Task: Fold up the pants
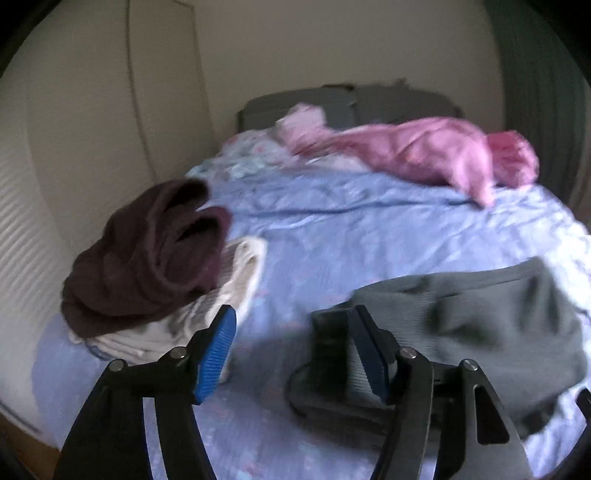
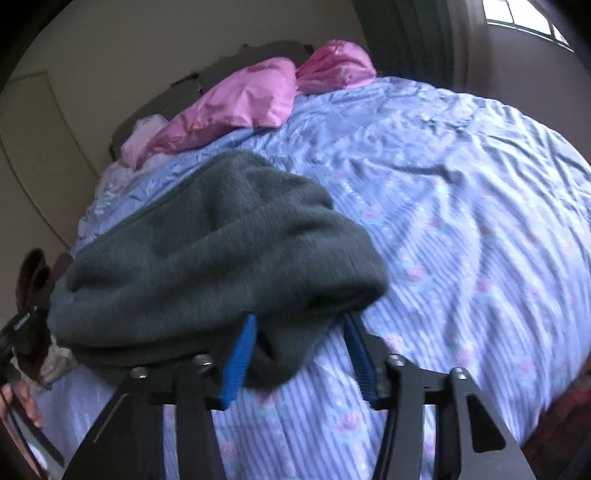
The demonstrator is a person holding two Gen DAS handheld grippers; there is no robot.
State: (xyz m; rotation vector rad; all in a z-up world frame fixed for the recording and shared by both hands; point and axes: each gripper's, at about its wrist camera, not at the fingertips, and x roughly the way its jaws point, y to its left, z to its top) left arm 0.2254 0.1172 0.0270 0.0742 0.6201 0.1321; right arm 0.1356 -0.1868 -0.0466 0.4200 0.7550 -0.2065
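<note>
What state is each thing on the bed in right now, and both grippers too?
Grey pants: folded bundle, lying on bed.
Maroon garment: crumpled, atop white clothes.
Pink garment: rumpled, unfolded.
Bedsheet: wrinkled.
Left gripper: open, empty.
Right gripper: open, pants edge between jaws.

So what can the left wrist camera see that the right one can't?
Only the left view shows the brown garment spread out in full on a white one, plus the grey headboard.

Only the right view shows the window, a hand at the left edge, and the wide bare stretch of bedspread.

Both show the grey pants on the striped blue bedspread, the pink bedding at the far end, and each camera's own blue-padded jaws, standing open.
</note>
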